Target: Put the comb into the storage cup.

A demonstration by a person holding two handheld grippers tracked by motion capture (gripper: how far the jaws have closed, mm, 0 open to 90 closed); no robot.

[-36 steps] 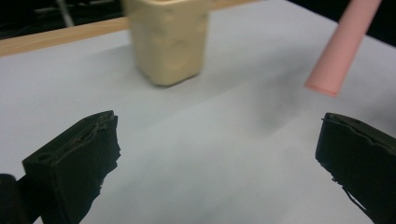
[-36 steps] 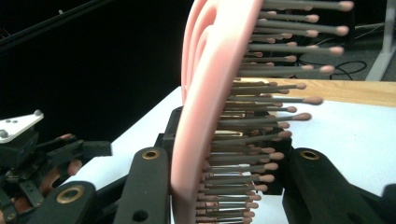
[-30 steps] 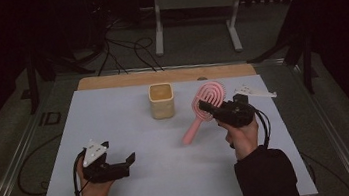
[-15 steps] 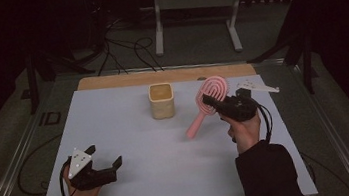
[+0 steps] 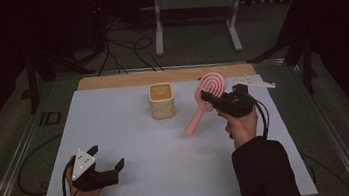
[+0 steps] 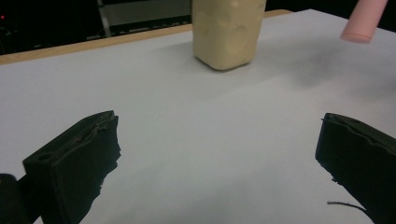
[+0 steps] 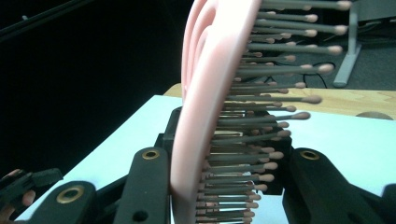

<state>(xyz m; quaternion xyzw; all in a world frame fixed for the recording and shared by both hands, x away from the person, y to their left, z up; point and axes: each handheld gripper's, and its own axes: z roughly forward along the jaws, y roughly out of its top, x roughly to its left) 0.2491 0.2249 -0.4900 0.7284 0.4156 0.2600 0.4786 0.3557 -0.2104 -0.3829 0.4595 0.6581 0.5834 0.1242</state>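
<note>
Cup [image 5: 162, 101] stands on the table [image 5: 131, 133], far centre. Hairbrush [image 5: 204, 99] sits just right of the cup, above the table, head far, handle pointing near-left, clamped in the right gripper [image 5: 207, 96] at far right. Left gripper [image 5: 107, 162] rests at the near-left corner, well apart from the cup. Stand [image 5: 196, 4] on the floor behind the table.

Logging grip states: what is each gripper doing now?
Left gripper: open, holding nothing.
Right gripper: shut on the pink hairbrush.
</note>
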